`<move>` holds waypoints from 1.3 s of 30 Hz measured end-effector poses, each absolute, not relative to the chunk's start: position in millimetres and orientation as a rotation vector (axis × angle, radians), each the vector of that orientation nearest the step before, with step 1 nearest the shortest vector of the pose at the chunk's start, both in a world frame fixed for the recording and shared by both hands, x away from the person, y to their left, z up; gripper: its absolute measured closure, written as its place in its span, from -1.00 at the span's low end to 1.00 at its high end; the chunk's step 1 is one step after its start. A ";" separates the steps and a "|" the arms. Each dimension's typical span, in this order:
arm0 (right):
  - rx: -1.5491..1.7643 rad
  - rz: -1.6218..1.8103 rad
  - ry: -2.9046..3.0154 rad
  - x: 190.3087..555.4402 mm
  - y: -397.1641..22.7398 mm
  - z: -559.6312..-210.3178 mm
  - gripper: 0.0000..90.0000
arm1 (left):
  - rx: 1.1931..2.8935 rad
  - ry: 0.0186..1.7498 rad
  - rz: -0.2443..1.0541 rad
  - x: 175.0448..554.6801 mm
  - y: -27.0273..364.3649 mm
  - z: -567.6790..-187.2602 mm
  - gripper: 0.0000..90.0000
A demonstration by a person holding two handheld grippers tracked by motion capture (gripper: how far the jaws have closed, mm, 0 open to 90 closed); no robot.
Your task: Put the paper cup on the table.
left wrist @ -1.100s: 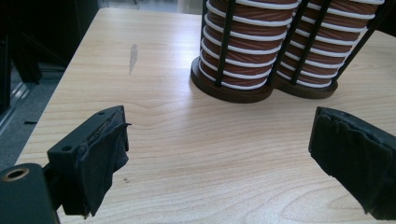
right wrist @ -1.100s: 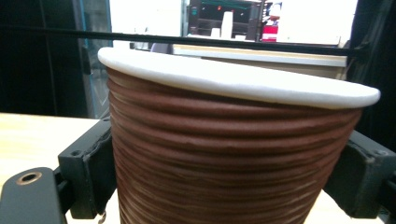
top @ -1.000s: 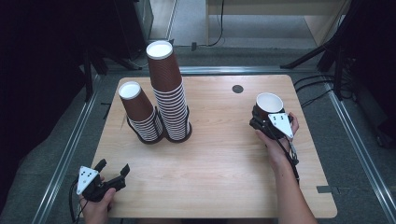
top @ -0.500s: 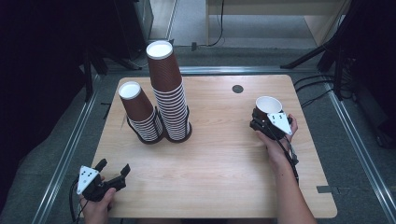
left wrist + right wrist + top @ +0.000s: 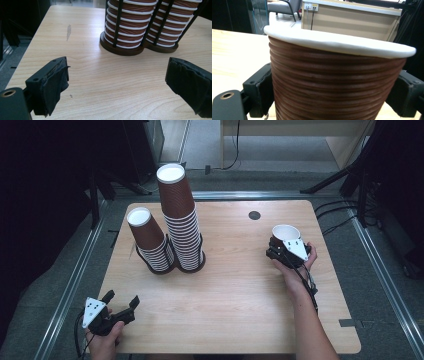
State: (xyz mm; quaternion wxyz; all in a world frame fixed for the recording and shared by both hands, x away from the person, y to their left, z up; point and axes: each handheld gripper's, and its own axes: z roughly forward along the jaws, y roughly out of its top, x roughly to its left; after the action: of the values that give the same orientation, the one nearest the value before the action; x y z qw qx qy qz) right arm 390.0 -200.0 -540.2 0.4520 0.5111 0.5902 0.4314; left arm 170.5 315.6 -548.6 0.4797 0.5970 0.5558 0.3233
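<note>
A wooden table point(image 5: 235, 290) is seen from above, with two stacks of brown ribbed paper cups standing in a dark wire holder point(image 5: 172, 262) toward its far left. The taller stack point(image 5: 180, 220) is just right of the shorter stack point(image 5: 150, 240), and the two touch at the base. Well to the right of the holder, near the table's right edge, a single paper cup point(image 5: 286, 236) with a white rim is held upright and mouth up, clamped by its ribbed wall between the jaws of the right gripper point(image 5: 284, 251). In the right gripper view the cup point(image 5: 337, 82) is seen gripped on both sides, below the rim. The cup is judged light, thin-walled and easily crushed, so a gentle hold on the ribbed wall is advised; the ribs should resist slipping. The left gripper point(image 5: 120, 302) is held near the table's near left corner, well in front of the holder, with its jaws apart and nothing between them. A broad stretch of bare table is left open between the holder and the cup. The right edge lies close beside the held cup.
</note>
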 end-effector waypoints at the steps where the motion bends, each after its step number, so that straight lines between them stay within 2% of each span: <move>1: 1.265 1.066 1.457 389.7 -200.3 -540.2 -0.77 | 1.457 1.357 0.788 170.5 315.8 -548.5 -0.89; 39: 1.308 1.117 1.502 370.5 -209.6 -541.6 -0.75 | 1.451 1.366 0.780 170.8 317.6 -548.2 -0.89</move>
State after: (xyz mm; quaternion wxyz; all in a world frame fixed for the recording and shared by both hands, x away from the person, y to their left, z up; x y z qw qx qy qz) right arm 370.5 -209.6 -541.6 0.4161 0.5209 0.5982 0.4447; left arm 170.8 317.6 -548.2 0.4801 0.5947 0.5599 0.3198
